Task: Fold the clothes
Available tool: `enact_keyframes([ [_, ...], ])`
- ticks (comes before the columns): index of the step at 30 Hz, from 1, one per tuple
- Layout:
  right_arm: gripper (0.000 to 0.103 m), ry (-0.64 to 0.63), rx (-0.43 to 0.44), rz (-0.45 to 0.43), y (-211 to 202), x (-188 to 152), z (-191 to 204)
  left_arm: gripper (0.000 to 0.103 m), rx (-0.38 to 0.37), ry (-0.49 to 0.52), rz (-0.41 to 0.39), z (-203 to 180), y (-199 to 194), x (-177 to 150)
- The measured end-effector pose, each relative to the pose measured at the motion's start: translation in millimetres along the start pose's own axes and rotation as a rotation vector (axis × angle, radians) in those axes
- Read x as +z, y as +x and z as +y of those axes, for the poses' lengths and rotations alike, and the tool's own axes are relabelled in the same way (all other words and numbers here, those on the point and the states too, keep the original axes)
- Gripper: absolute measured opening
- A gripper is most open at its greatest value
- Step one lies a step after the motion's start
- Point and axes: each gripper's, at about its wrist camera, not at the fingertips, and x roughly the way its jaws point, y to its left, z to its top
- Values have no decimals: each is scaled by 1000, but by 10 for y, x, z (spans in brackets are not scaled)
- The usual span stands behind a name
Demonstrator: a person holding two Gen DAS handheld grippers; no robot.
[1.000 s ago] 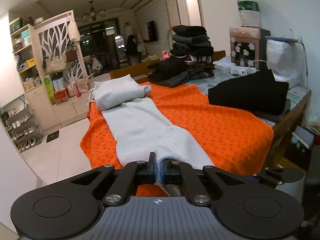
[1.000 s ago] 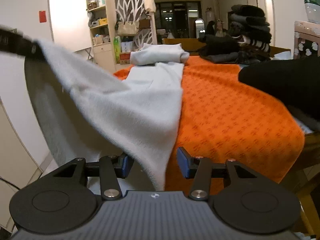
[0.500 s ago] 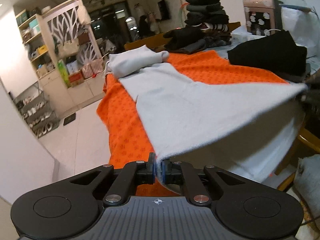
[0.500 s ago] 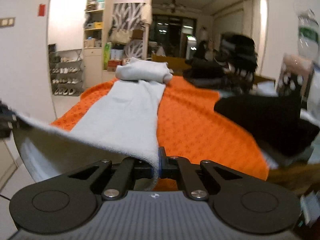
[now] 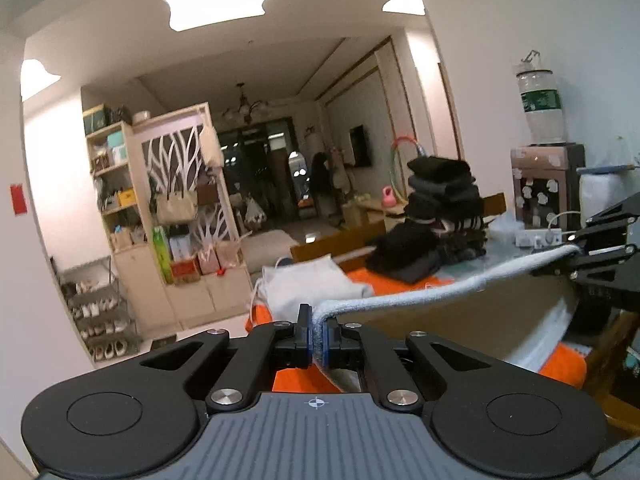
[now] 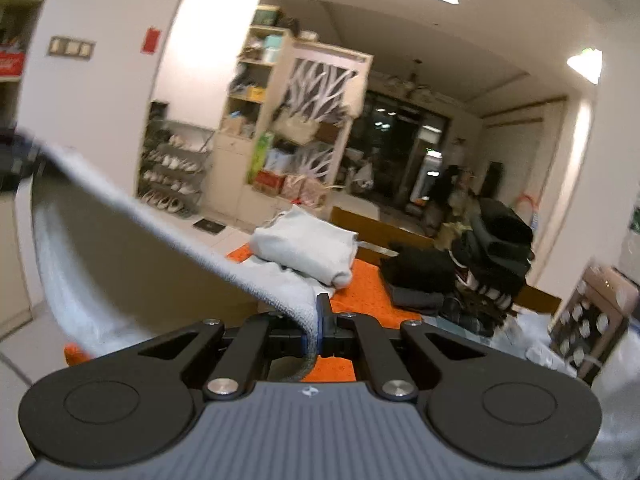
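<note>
Grey garment (image 5: pixel 440 286): near hem lifted clear of the orange cloth (image 6: pixel 366 292), pulled into a taut band between the two claws.

Left claw (image 5: pixel 318 338): pads together, clamped on one corner of the hem; the fabric edge stands pinched between the blue pads.

Right claw (image 6: pixel 319 328): pads together, clamped on the other corner; the hem curls over the left pad and hangs below it.

In the left wrist view the right claw shows at the right edge, gripping the far end of the band. In the right wrist view the left claw is a dark blur at the left edge.

Beyond the hem, the garment runs back down onto the orange cloth on the tabletop. Its far end lies bunched in a folded lump.

Right of that lump: stack of dark folded clothes (image 6: pixel 500 240).
</note>
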Motion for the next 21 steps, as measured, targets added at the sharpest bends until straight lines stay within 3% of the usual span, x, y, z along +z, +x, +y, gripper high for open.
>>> enact_keyframes([
  [4,5,-42,12,6,-27,110,-74,7,-9,112,29,-55,26,76],
  [8,5,-65,42,56,-48,-20,-25,7,-44,161,127,-221,-12,-256],
  [16,5,-149,97,210,15,-891,476,7,-73,274,303,-638,-30,-1293],
  [21,5,-156,100,305,146,-1409,773,7,-84,341,374,-877,80,-1856],
])
